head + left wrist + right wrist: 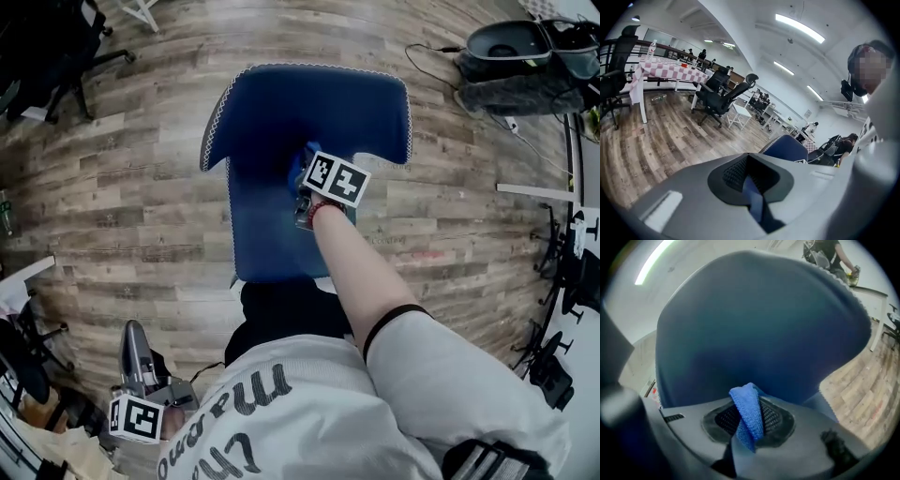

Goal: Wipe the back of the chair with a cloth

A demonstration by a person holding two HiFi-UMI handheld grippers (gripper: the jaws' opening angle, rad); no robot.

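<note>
A blue upholstered chair (309, 103) with a white-stitched edge stands on the wood floor right in front of me. My right gripper (307, 187) is stretched out to its back panel and is shut on a folded blue cloth (302, 164). In the right gripper view the cloth (746, 408) sticks up between the jaws, close against the chair's blue surface (754, 319), which fills the view. My left gripper (134, 347) hangs low at my left side, well away from the chair, jaws closed with nothing clearly held. The left gripper (752, 183) points across the room, and the chair (785, 147) shows just beyond it.
Black office chairs (56, 47) stand at the far left. A dark bag (525, 47) and cables lie on the floor at the far right, with stands (562, 281) along the right edge. A checked-cloth table (670, 70) and more office chairs (719, 93) are further off.
</note>
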